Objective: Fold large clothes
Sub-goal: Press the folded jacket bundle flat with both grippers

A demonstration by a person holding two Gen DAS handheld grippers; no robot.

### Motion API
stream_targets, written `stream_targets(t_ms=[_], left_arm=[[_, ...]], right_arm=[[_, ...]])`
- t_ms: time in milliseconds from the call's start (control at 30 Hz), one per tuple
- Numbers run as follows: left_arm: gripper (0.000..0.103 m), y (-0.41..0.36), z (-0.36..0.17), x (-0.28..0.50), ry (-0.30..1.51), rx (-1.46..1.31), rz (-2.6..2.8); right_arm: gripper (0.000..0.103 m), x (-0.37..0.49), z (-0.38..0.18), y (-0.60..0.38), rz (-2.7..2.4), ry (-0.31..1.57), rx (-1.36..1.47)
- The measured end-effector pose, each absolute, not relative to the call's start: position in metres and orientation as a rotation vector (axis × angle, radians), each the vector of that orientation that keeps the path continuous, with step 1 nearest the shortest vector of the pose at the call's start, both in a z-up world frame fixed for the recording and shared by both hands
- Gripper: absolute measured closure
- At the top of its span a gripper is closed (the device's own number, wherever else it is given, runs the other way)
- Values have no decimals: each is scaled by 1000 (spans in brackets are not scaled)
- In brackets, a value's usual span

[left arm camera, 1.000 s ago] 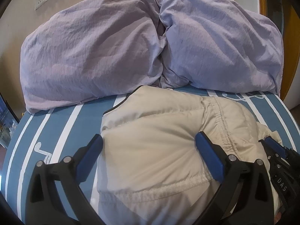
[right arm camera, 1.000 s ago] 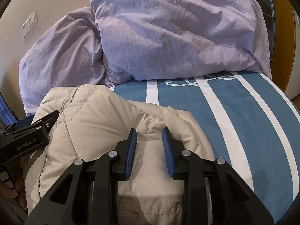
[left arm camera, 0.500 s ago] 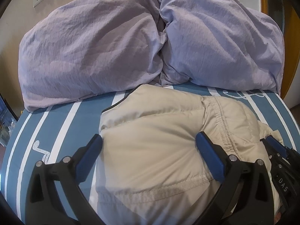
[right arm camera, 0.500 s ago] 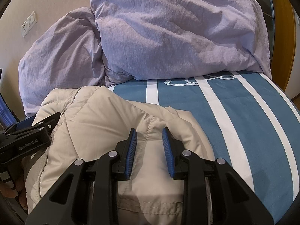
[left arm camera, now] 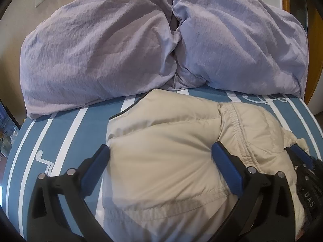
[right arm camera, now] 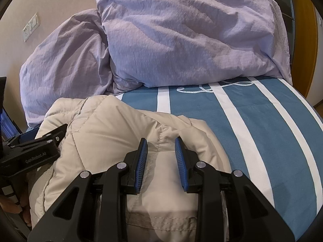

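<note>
A puffy tan coat [left arm camera: 165,157] lies bunched up on the blue striped bed [right arm camera: 252,125], just in front of two purple pillows [left arm camera: 97,54]. The left gripper [left arm camera: 161,155] is spread wide over the coat. The right gripper [right arm camera: 160,143] is part open, pressing into a coat fold.

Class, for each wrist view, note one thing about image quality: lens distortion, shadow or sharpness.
Left wrist view: fisheye bends the bed stripes outward; dark vignette in the corners. Right wrist view: the right gripper casts a soft shadow on the beige jacket; the pillows stay sharp, no glare.
</note>
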State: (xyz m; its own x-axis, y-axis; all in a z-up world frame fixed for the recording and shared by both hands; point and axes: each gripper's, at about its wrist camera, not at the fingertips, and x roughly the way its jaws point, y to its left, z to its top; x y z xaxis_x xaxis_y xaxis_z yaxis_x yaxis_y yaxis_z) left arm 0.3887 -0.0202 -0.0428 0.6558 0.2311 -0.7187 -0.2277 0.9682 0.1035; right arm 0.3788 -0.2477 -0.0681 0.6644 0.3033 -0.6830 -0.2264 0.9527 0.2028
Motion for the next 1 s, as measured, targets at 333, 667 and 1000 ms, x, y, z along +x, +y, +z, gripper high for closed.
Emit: stream_targets(t_ms=[333, 667, 1000], left_arm=[[2, -18, -51, 392, 826, 19, 285], [2, -18, -51, 391, 818, 8, 280], [2, -19, -50, 390, 812, 5, 279]], right_arm=[[44, 385, -45, -243, 324, 793, 145], [45, 402, -52, -245, 262, 804, 143], [45, 405, -65, -246, 268, 831, 164]])
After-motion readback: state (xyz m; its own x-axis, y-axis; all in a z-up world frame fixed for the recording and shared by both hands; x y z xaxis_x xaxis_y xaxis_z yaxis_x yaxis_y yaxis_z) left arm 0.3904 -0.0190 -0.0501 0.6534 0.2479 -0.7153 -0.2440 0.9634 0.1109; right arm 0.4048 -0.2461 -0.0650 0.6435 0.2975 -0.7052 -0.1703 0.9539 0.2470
